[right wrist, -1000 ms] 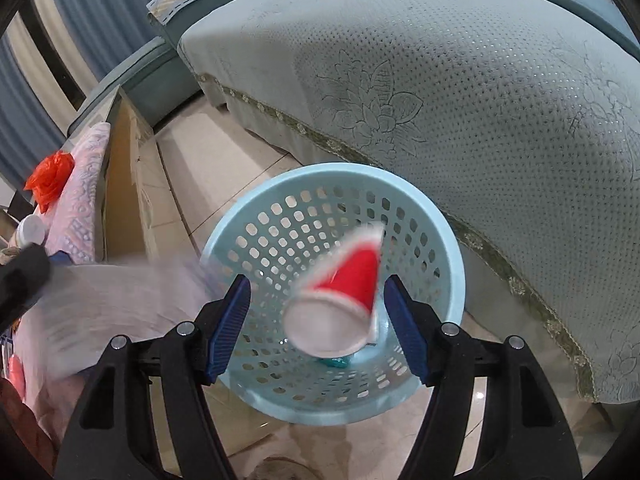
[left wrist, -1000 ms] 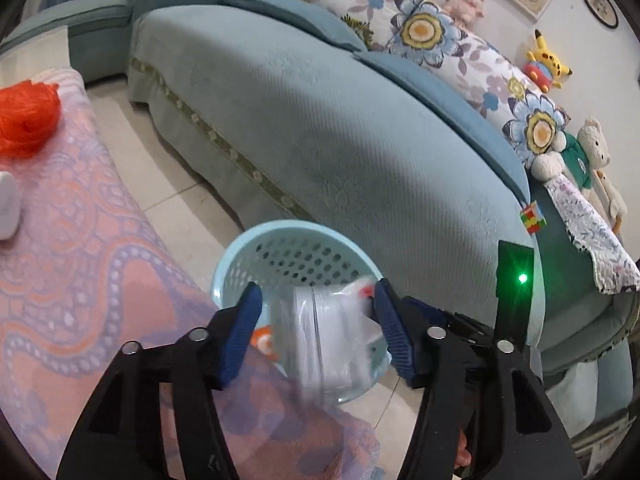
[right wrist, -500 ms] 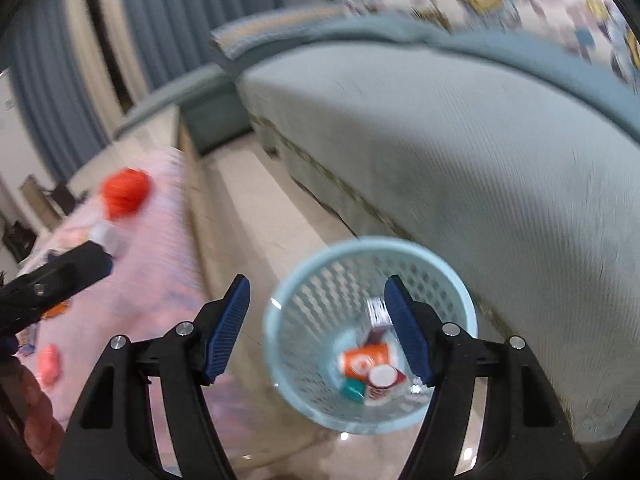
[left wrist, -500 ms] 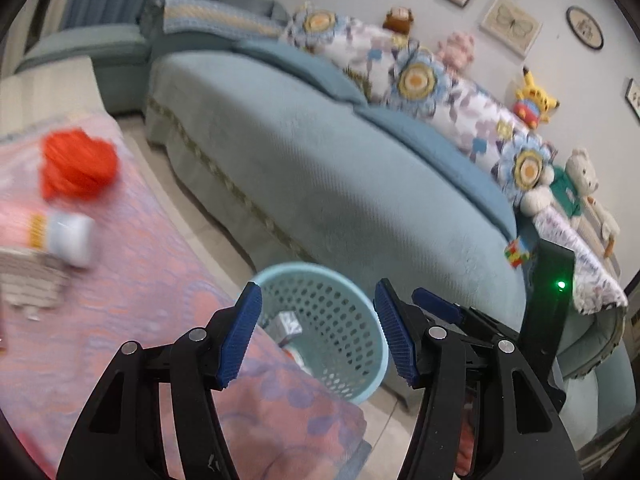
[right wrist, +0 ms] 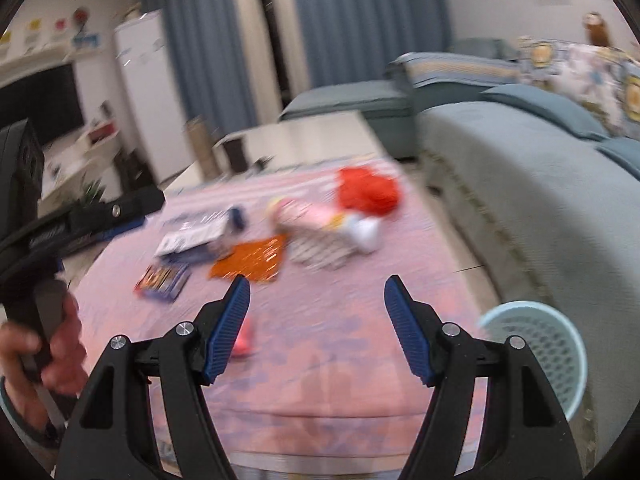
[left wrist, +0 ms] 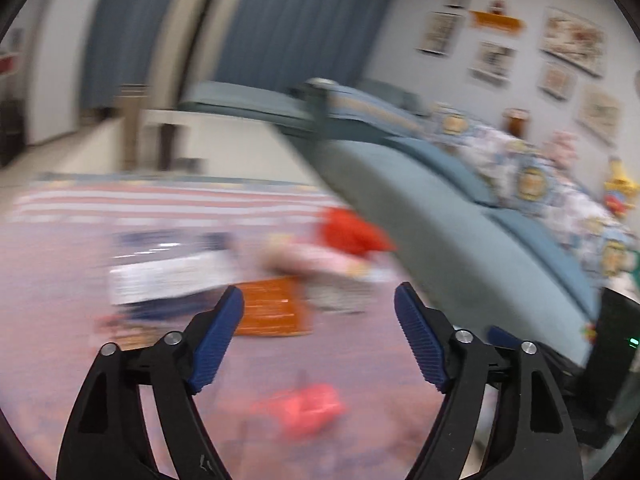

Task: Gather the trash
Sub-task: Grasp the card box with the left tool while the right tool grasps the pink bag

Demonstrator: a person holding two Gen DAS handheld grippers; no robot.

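- The left gripper [left wrist: 319, 304] is seen with its jaws opening, nothing between them.
- The right gripper [right wrist: 317, 294] is held wide apart and empty.
- Blurred litter is spread on the pink patterned tablecloth [right wrist: 320, 344]: an orange foil wrapper [right wrist: 252, 260], a red crumpled bag [right wrist: 368, 192], a small pink scrap [right wrist: 244, 340].
- The light-blue perforated plastic basket [right wrist: 540, 344] is seen on the floor, right of the table, beside the teal sofa [right wrist: 540, 184].

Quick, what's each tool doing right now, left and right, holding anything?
Left tool: jaws opening, nothing between them.
Right tool: open, empty.
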